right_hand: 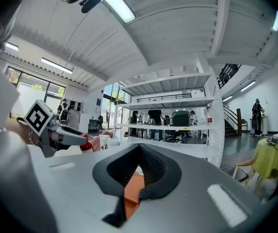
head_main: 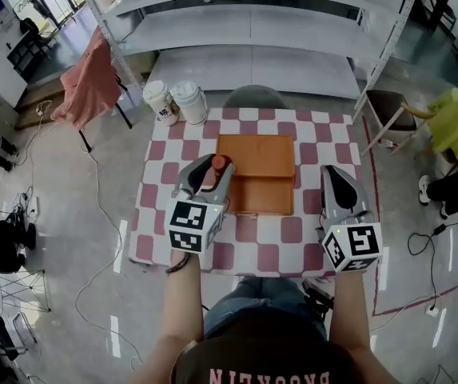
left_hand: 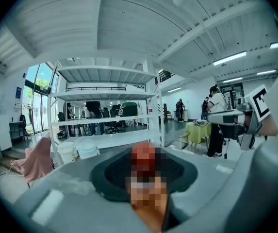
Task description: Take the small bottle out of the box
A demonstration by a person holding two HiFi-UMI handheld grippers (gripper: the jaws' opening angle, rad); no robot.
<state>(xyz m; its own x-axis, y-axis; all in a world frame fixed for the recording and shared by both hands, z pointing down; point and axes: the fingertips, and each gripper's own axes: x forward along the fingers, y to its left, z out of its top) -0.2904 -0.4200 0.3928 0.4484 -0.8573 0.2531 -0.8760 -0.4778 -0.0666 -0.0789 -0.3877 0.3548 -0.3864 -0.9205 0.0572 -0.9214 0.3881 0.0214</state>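
My left gripper (head_main: 214, 174) is shut on the small bottle (head_main: 220, 164), which has a red cap and stands upright between the jaws, above the left edge of the orange box (head_main: 257, 165). In the left gripper view the bottle (left_hand: 144, 160) fills the gap between the jaws, partly under a mosaic patch. The box lies open in the middle of the checkered table (head_main: 292, 230). Right of the box my right gripper (head_main: 334, 179) hangs with its jaws together and nothing held. Through the right gripper view's jaws a strip of the box (right_hand: 131, 191) shows, and the left gripper (right_hand: 63, 137) with the bottle's cap (right_hand: 86, 145) is at the left.
Two white paper cups (head_main: 177, 101) stand at the table's far left corner. A grey chair back (head_main: 254, 96) and a white shelf rack (head_main: 252, 22) are behind the table. A pink cloth (head_main: 89, 78) hangs at the left, and a chair (head_main: 388, 114) stands at the right.
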